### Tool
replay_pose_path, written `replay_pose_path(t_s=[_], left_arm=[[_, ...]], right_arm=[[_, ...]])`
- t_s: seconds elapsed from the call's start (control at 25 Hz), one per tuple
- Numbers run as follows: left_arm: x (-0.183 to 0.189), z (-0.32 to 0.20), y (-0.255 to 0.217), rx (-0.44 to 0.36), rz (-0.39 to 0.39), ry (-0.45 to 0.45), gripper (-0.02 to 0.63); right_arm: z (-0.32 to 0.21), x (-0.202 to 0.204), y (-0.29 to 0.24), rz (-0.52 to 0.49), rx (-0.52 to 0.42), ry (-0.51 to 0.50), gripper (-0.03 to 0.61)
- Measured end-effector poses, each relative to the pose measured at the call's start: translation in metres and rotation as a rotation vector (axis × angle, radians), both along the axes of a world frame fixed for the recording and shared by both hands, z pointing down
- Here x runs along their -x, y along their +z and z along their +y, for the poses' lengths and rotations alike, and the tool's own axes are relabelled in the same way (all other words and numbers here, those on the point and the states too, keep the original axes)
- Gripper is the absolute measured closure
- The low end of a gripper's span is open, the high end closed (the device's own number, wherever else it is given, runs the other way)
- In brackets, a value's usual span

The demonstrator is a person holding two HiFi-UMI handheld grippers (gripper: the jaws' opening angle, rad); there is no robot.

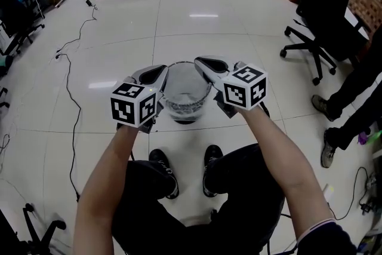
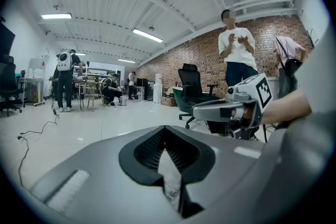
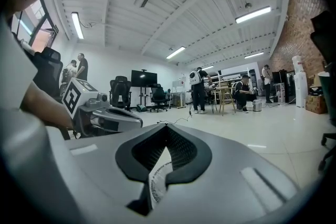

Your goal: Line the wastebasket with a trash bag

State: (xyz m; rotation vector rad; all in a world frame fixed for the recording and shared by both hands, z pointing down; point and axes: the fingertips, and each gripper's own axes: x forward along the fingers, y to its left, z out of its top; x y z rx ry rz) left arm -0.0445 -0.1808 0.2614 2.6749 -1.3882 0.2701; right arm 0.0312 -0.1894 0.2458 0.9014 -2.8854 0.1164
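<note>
trash bag (image 1: 186, 88): a thin, see-through, greyish film, crinkled lower down, its mouth pulled into a wide round opening between the two grippers. it sits at the middle of the head view, over the wastebasket (image 1: 187, 118), whose dark round foot shows through the film. whether the bag's rim is already folded over the basket's edge cannot be told. the basket stands on the pale glossy floor (image 1: 197, 27), just beyond the person's black shoes (image 1: 164, 167).

the left gripper (image 1: 156, 76) is clenched on the left side of the bag's mouth; in its own view a pale, wrinkled strip of film is pinched between the closed dark pads. the right gripper (image 1: 206, 65) is likewise clamped on the right side of the mouth, a strip of film with a faint printed band caught between its pads. both grippers point away from the person, near level, the bag's opening between them.
</note>
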Motion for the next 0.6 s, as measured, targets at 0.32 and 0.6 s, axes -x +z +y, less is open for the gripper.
replay_pose_path(t_s=[0.32, 0.6], left_arm=[[-0.0012, -0.0014, -0.0015, -0.009, -0.003, -0.002, 0.602], [-0.0017, -0.0011, -0.0007, -0.019, -0.027, 0.001, 0.603]], right_arm=[[0.0, -0.0038, -0.0032, -0.019, -0.004, 0.007, 0.578], [0.0009, -0.0019, -0.0034, -0.016, -0.008, 0.004, 0.578]])
